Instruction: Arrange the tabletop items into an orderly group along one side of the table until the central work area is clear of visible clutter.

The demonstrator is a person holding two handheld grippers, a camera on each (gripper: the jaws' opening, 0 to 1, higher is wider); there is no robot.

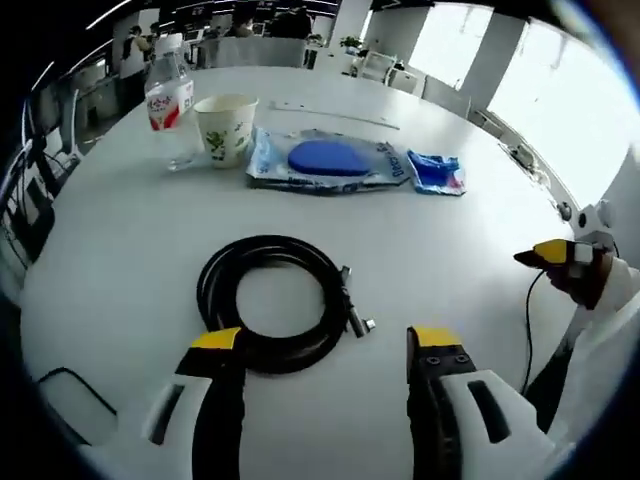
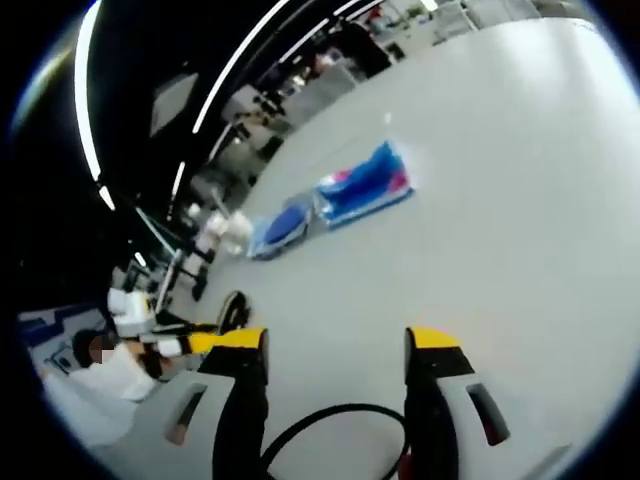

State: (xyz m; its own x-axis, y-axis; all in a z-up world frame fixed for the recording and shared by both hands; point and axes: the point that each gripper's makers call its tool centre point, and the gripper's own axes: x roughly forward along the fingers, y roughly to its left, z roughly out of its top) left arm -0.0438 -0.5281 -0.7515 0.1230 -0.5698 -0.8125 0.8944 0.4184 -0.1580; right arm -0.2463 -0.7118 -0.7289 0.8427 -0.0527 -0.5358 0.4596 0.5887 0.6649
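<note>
A black coiled cable [image 1: 270, 305] lies on the white table [image 1: 120, 260], just ahead of my left gripper [image 1: 325, 340]. That gripper is open, with its left jaw tip over the coil's near edge. Farther back stand a water bottle [image 1: 170, 100] and a paper cup [image 1: 225, 128]. Beside them lie a clear bag holding a blue pad [image 1: 325, 160] and a small blue packet [image 1: 435, 172]. My right gripper [image 2: 335, 340] hangs open above bare table, and its yellow tip [image 1: 555, 252] enters the left gripper view from the right. The right gripper view shows the blue packet [image 2: 365, 185], bag [image 2: 280, 225] and coil [image 2: 233, 305] in the distance.
A thin white strip [image 1: 335, 113] lies beyond the bag. Chairs [image 1: 445, 95] ring the far table edge. A thin black cord [image 1: 530, 320] trails from the right gripper, and a loop of cord [image 2: 330, 420] arcs low between its jaws. A person's sleeve [image 2: 95, 395] shows at left.
</note>
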